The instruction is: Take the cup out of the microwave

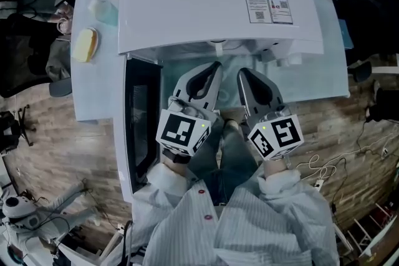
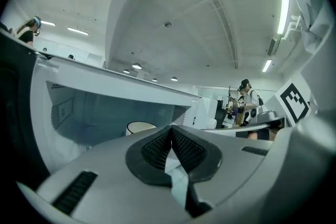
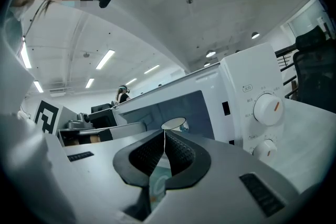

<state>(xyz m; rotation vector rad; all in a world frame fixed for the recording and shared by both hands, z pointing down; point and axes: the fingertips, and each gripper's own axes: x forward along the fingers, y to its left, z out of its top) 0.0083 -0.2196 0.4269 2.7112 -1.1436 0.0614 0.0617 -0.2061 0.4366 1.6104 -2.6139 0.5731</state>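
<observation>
- Microwave [image 1: 206, 3] door [image 1: 138, 115] stands open at left.
- Cup [image 2: 140, 127] upright deep in cavity, beyond both tools.
- Left gripper [image 2: 171, 131], right gripper [image 3: 164, 134]: jaws pressed together, nothing held, near opening.
- Risk: reaching in with jaws together likely shoves or tips cup.
- Risk: crowding both tools in could knock cavity frame.

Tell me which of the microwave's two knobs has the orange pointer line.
The upper knob: its orange line points up and to the right. The lower knob beneath it, partly hidden behind the right tool, shows no orange.
</observation>
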